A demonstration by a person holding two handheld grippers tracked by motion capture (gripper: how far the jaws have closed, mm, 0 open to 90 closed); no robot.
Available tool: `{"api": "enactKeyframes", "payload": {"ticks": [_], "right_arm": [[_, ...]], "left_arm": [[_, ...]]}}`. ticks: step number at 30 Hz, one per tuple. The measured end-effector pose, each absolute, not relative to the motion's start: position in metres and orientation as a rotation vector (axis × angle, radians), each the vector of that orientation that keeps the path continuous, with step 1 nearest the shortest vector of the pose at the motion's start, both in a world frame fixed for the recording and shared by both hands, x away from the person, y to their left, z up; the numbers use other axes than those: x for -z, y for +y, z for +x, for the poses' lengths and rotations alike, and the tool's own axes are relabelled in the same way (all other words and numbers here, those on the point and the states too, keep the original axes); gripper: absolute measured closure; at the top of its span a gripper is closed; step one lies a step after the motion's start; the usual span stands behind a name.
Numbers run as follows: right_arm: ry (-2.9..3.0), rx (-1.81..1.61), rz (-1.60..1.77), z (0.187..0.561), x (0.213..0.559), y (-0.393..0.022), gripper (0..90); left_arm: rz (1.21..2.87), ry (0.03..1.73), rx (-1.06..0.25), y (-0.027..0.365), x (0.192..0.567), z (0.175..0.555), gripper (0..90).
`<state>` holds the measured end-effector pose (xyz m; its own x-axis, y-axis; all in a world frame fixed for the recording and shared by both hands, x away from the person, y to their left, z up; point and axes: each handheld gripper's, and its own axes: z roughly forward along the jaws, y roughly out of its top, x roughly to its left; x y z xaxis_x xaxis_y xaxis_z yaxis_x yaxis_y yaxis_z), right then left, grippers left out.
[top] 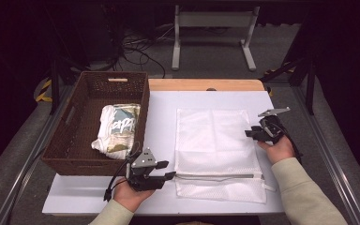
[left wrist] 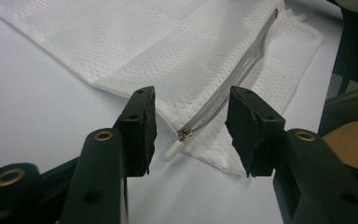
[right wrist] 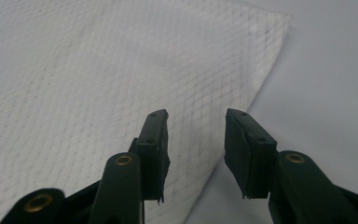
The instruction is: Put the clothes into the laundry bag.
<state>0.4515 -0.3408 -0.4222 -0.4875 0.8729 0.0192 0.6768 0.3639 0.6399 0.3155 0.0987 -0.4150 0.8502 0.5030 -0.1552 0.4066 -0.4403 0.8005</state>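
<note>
The left gripper (top: 171,169), held in the person's left hand (top: 130,193), sits low over the table (top: 161,117) near its front edge, its jaws standing apart with nothing clamped between them. In the left gripper view the same gripper (left wrist: 190,122) has the small metal zipper pull (left wrist: 185,135) lying on the table between its jaws, untouched by either pad, with a short white tab (left wrist: 172,152) just in front of it. The zipper (left wrist: 235,79) runs away from the pull along the white mesh laundry bag (left wrist: 168,51).

The right gripper (top: 249,133), held in the person's right hand (top: 278,149), hovers at the bag's right edge, roughly midway between the table's front and back edges. Its jaws also stand apart and hold nothing. In the right gripper view this gripper (right wrist: 196,137) points at the mesh laundry bag (right wrist: 98,84), whose edge passes below the gap between the jaws.

From above, the mesh laundry bag (top: 215,150) lies flat in the middle of the table, its zipper (top: 215,176) running parallel to the front edge.

A brown wicker basket (top: 75,126) stands on the table's left edge, touching the back left corner, with a folded white garment (top: 117,129) inside.
</note>
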Motion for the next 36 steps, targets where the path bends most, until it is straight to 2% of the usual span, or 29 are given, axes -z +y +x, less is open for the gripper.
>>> {"api": "enactKeyframes", "payload": {"ticks": [7, 10, 14, 17, 31, 36], "right_arm": [[2.305, -0.782, 1.374, 0.457, 0.431, -0.336, 59.9], [2.320, -0.742, 1.349, 0.458, 0.435, -0.331, 67.2], [2.351, -0.736, 1.300, 0.458, 0.435, -0.325, 86.9], [2.349, -0.710, 1.271, 0.457, 0.435, -0.321, 88.8], [2.167, -0.695, 1.331, 0.476, 0.431, -0.347, 88.4], [2.172, -0.702, 1.277, 0.473, 0.423, -0.340, 73.0]], "left_arm": [[2.089, 0.657, -0.128, 0.098, 0.415, 0.317, 52.8], [2.088, 0.657, -0.123, 0.098, 0.416, 0.318, 52.8], [2.094, 0.657, -0.119, 0.097, 0.416, 0.318, 52.8], [2.089, 0.656, -0.116, 0.096, 0.416, 0.318, 53.1], [2.089, 0.650, -0.118, 0.096, 0.417, 0.319, 53.7], [2.081, 0.654, -0.117, 0.098, 0.416, 0.319, 53.7]]}}
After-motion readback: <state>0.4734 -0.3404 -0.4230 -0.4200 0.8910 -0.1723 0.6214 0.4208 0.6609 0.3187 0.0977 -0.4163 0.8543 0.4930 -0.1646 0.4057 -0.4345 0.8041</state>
